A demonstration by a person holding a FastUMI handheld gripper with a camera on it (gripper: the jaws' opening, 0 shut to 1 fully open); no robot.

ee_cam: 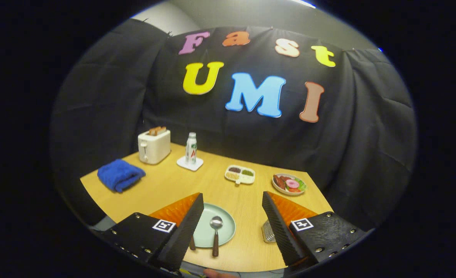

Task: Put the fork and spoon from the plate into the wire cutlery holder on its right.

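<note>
The gripper (232, 200) hangs above the near edge of the wooden table (166, 185), fingers spread wide with nothing between them, just open air over the tabletop. Straight below, between the two fingers, sits the pale green plate (228, 226), and on it the spoon (215, 235) lies bowl away, brown handle running off the near rim. Tucked behind the left finger (185, 231), a second brown handle peeks out at the plate's edge, likely the fork (192, 244), though its head is hidden. To the right, half covered by the right finger, there's the wire cutlery holder (268, 231), and it looks empty from what shows. So by my reading nothing is moved yet: both pieces are still to go. Further back stand a divided snack dish (240, 174), a plate of food (289, 184), a bottle (191, 148) on a white coaster, a toaster (154, 146) and a blue towel (119, 175).
</note>
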